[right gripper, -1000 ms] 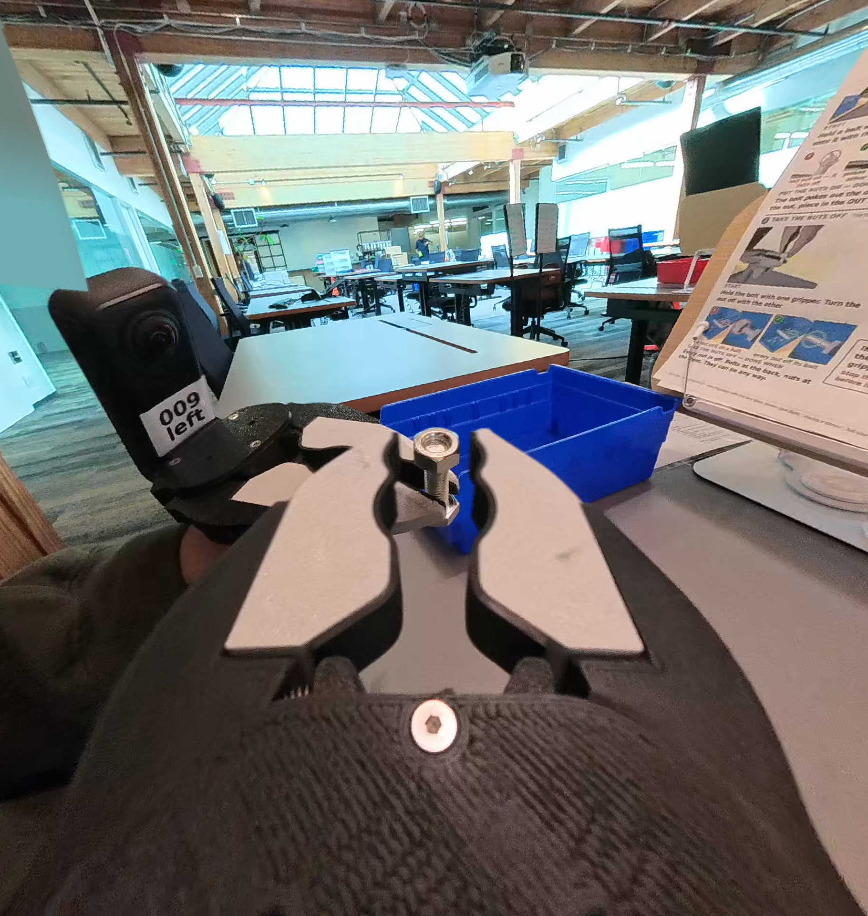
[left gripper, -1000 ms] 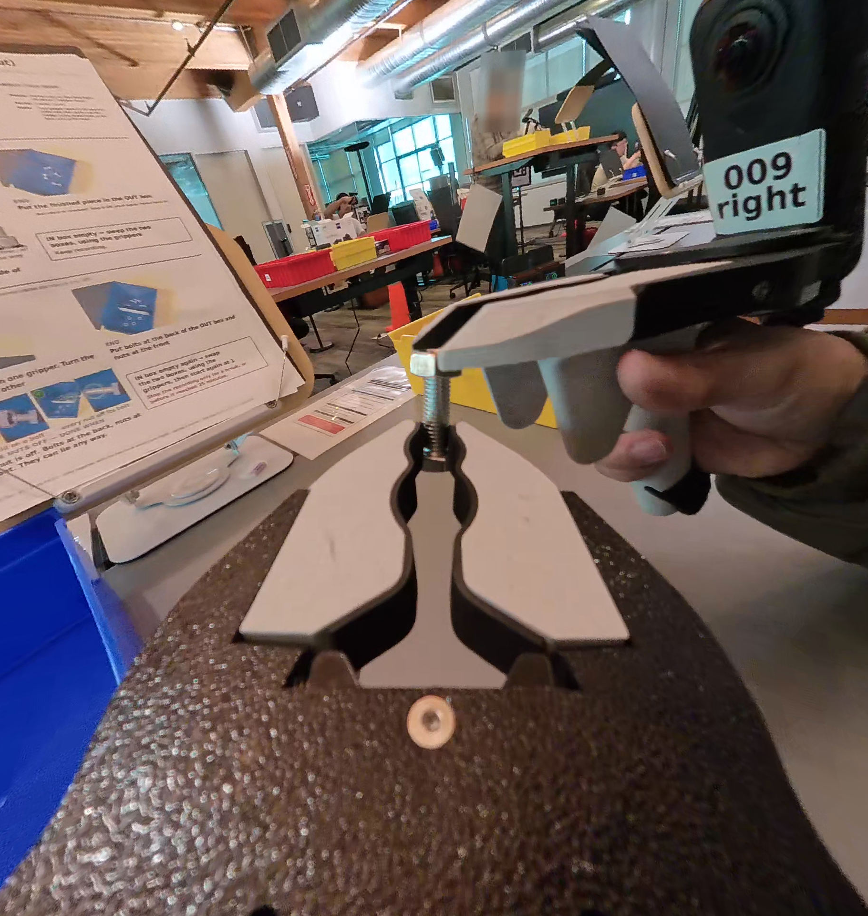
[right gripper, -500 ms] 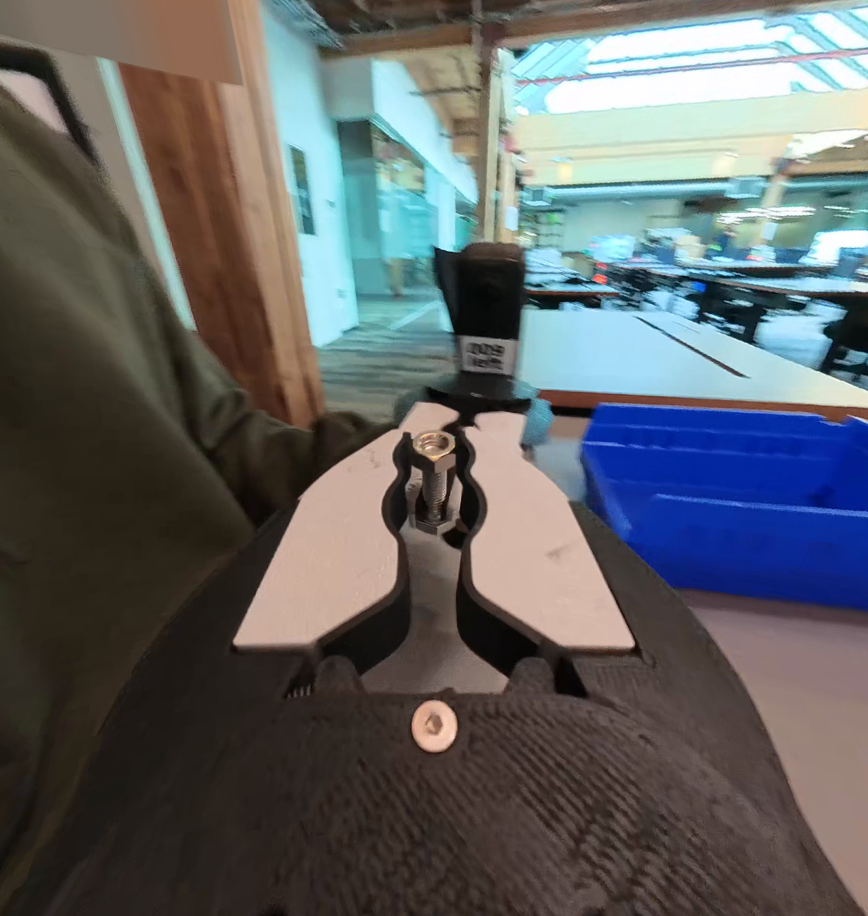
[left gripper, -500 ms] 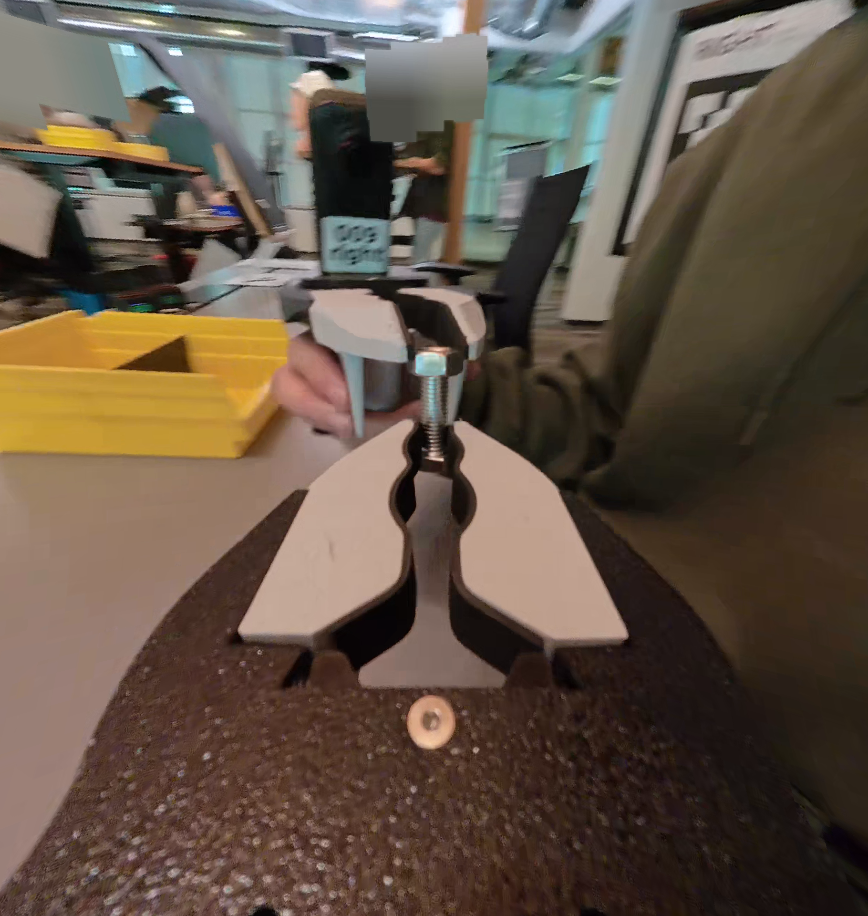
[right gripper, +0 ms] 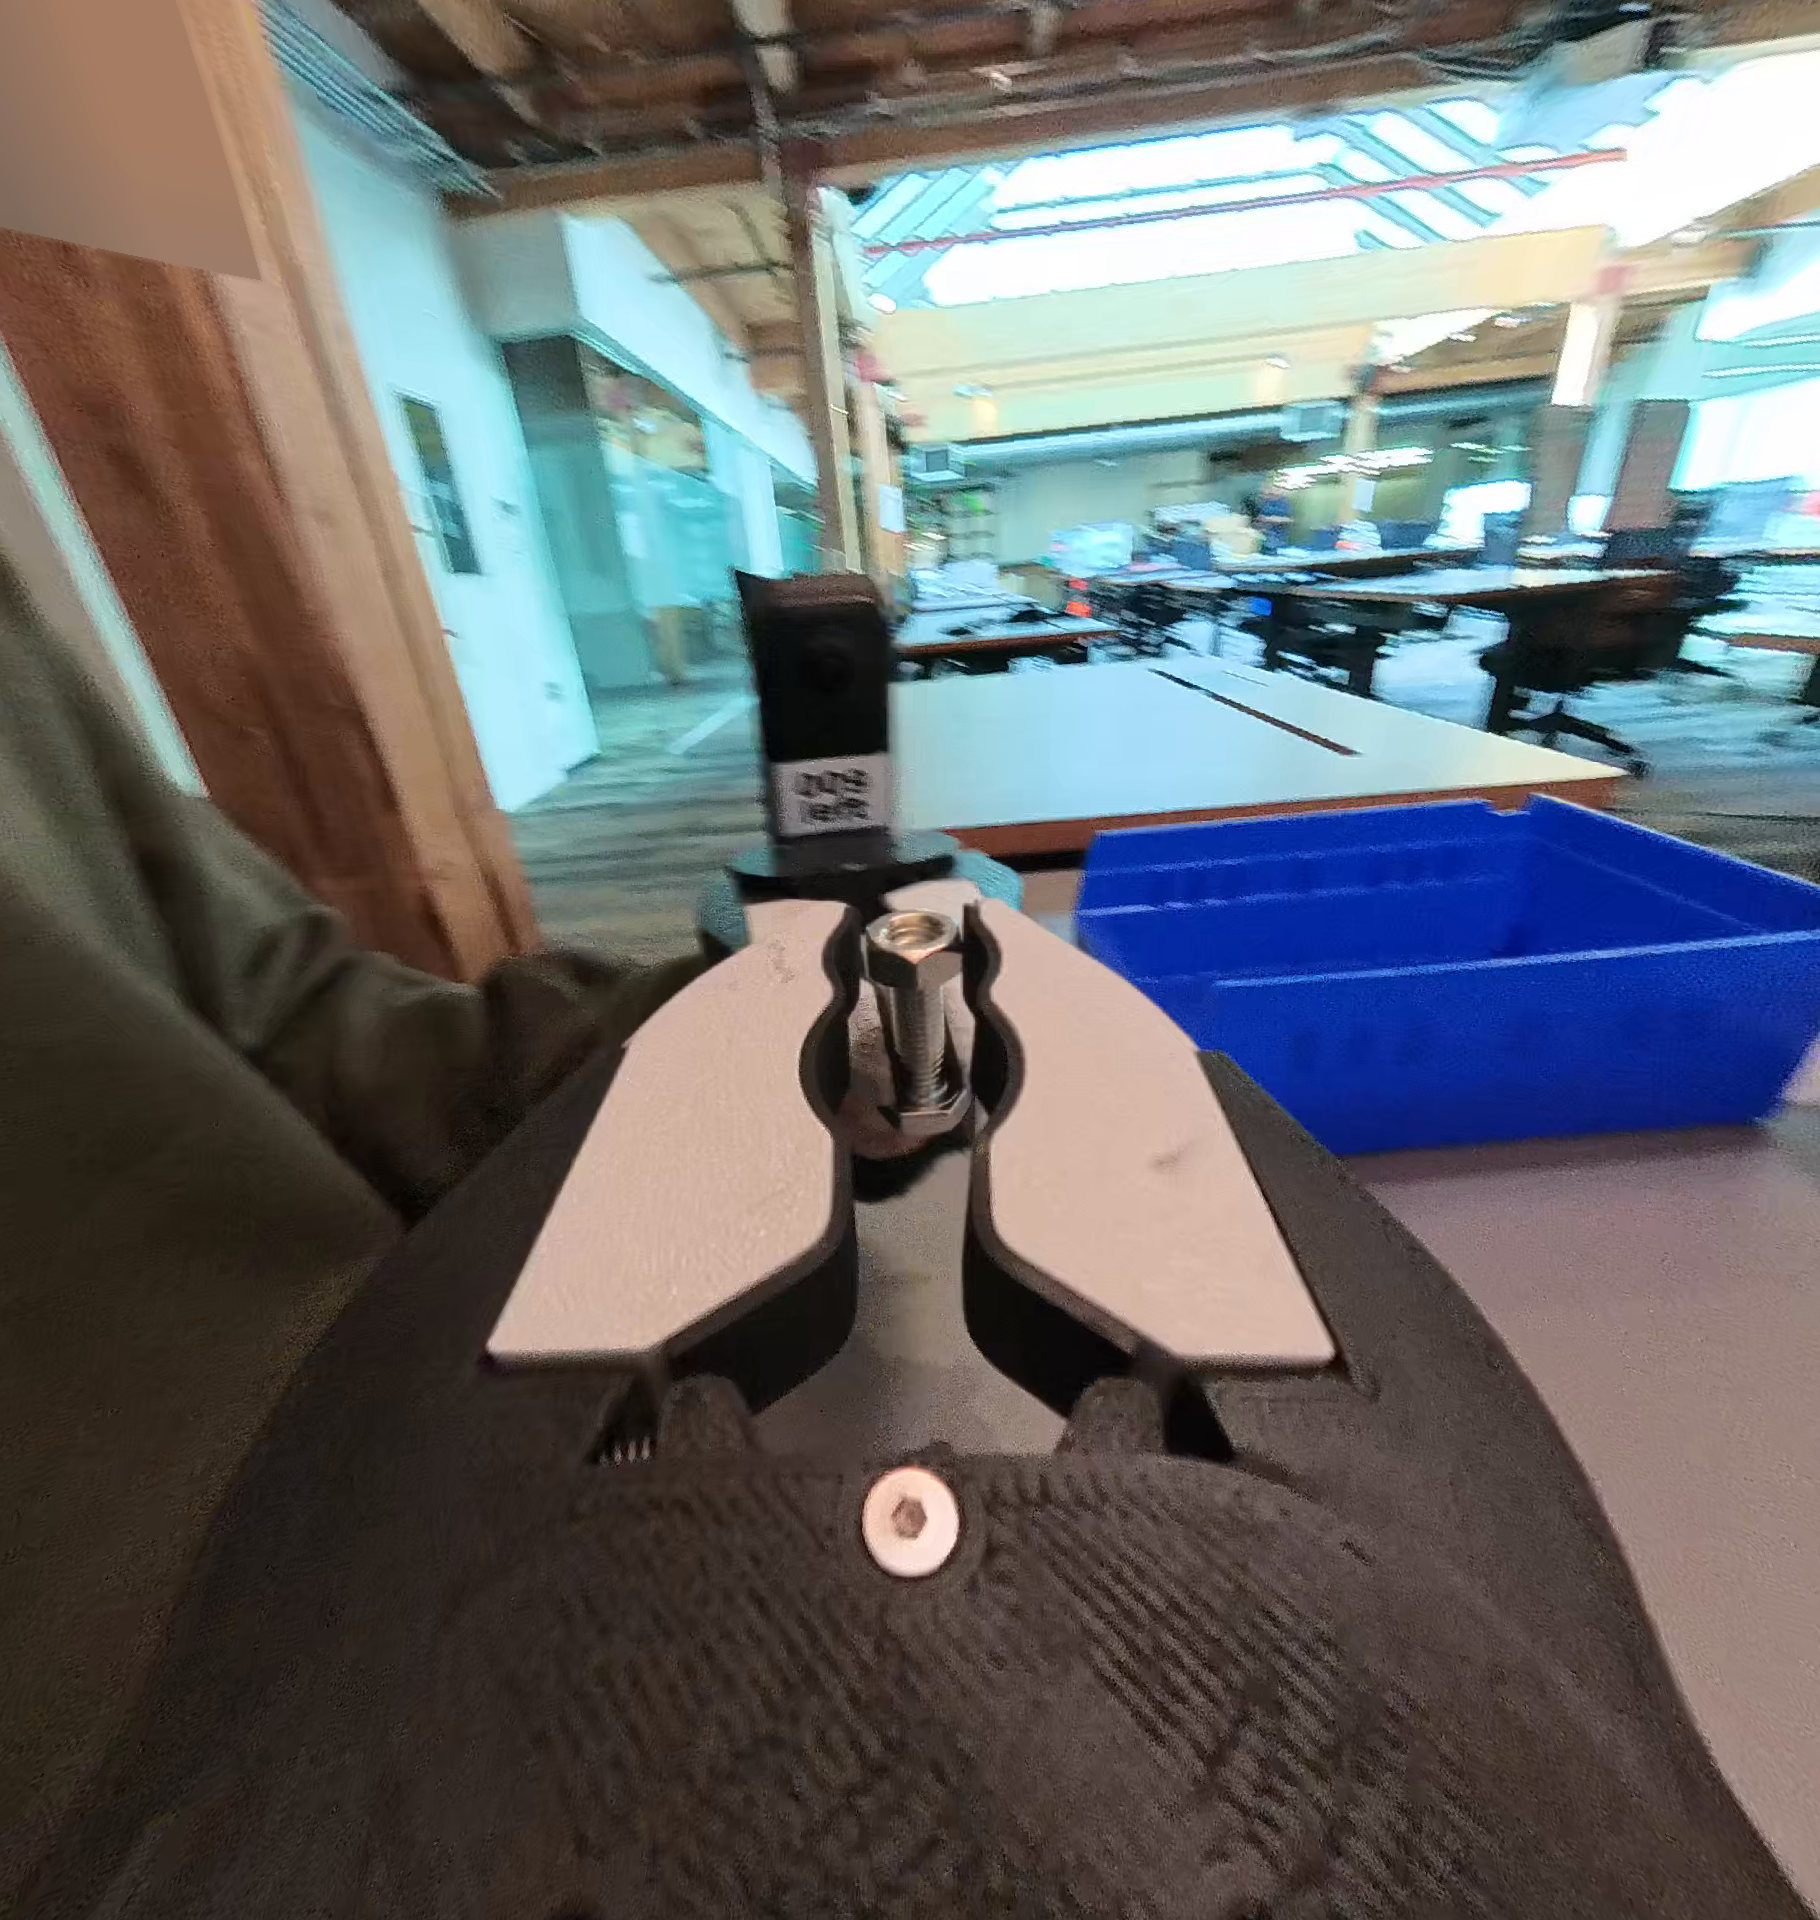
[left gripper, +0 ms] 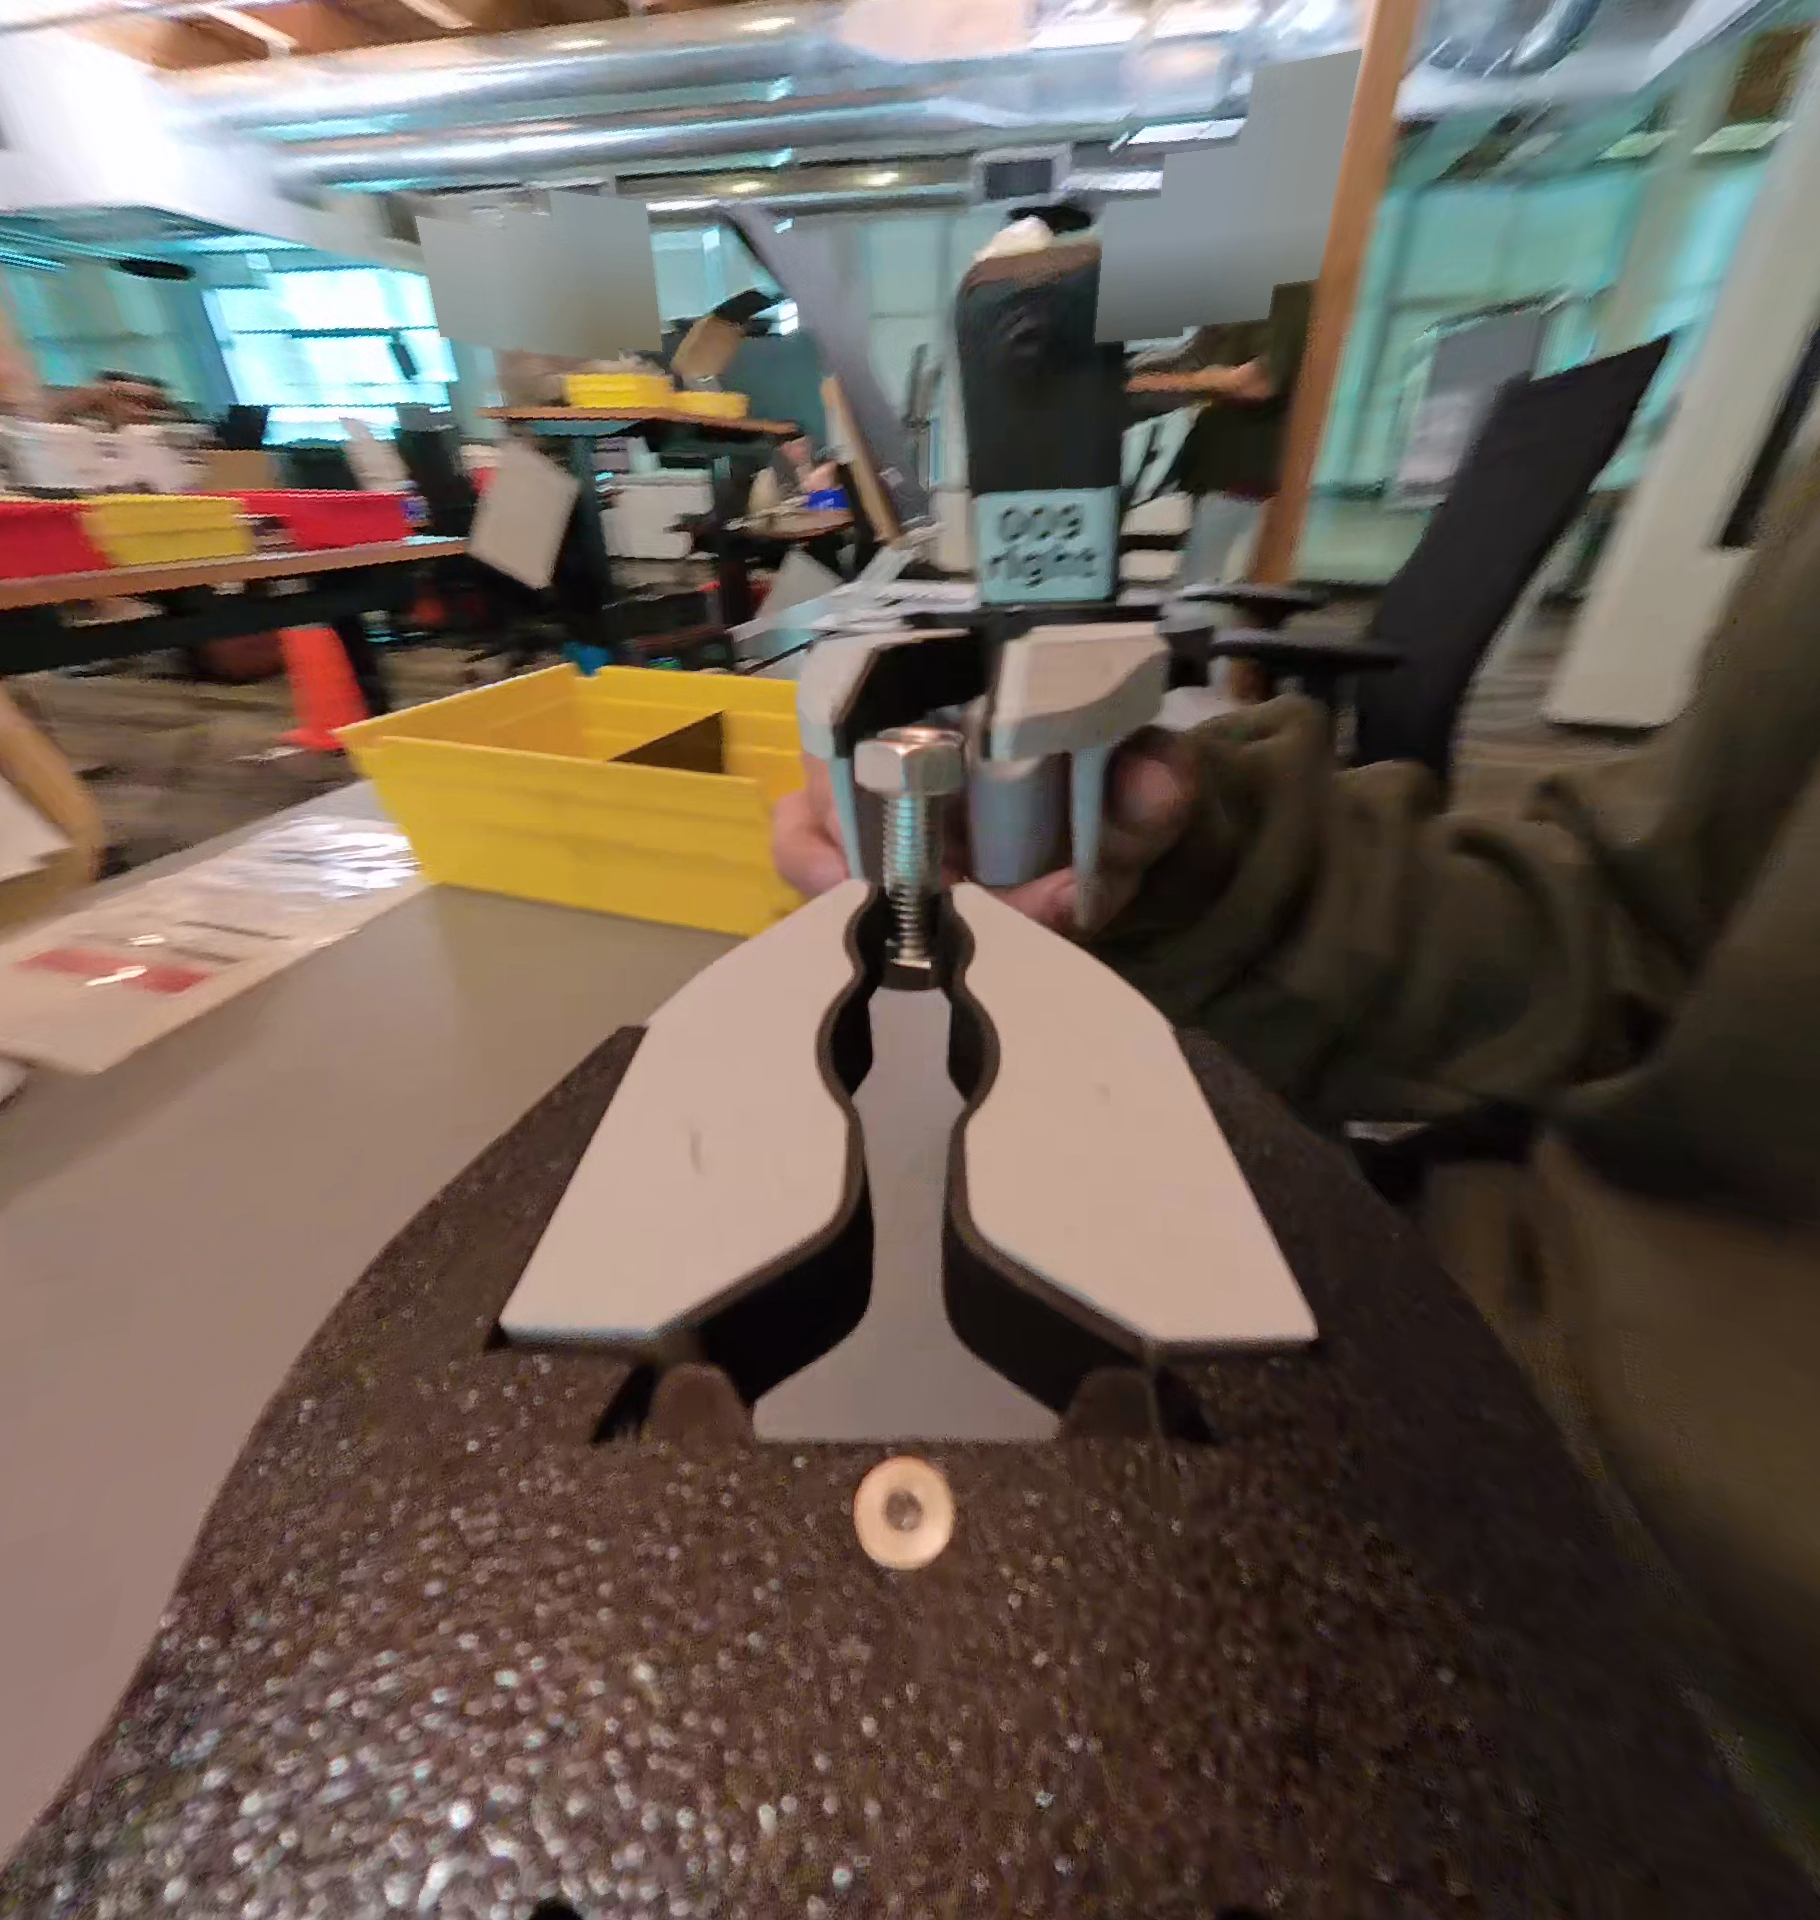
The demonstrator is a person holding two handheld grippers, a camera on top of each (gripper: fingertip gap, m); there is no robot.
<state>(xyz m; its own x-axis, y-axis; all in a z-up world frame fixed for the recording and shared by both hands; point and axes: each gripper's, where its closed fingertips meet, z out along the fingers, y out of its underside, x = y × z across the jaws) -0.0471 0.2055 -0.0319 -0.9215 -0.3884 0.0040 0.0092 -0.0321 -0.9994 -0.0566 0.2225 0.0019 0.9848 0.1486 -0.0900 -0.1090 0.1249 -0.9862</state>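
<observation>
In the left wrist view, the left gripper (left gripper: 908,935) has flat grey fingers with wavy inner edges on a rough, speckled dark body. They are closed narrow on the lower threaded end of a steel bolt (left gripper: 908,842), which stands upright, its hexagonal head on top. The right gripper (left gripper: 973,717) is just behind the head (whether it touches, I cannot tell). A ribbed yellow plastic bin (left gripper: 584,805) sits on the smooth grey table (left gripper: 210,1143).

In the right wrist view, the right gripper (right gripper: 911,935) is closed on a hexagonal nut (right gripper: 911,940) at the bolt's (right gripper: 916,1039) far end. A blue plastic bin (right gripper: 1457,997) stands to the right.
</observation>
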